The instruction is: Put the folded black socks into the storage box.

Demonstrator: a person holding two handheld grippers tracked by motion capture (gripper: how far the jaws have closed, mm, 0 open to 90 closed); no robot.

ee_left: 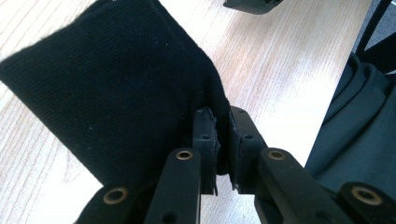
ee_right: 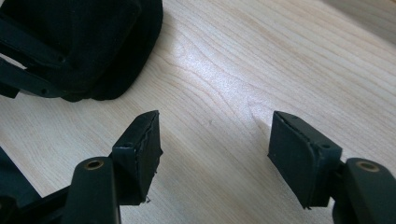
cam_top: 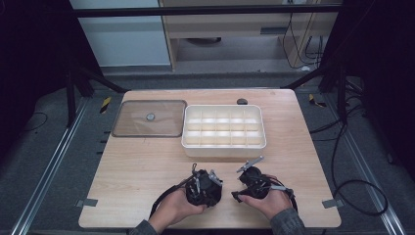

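Near the table's [cam_top: 147, 166] front edge, the left gripper [ee_left: 223, 135] pinches a black cloth [ee_left: 112, 88]. The right gripper [ee_right: 215, 144] gapes empty over bare wood. A white tray [cam_top: 224, 146] and a clear lid [cam_top: 132, 128] sit toward the back edge.

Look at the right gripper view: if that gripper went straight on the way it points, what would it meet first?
Probably the bare wooden table: the right gripper stands open with nothing between its jaws. The black cloth lies off to one side.
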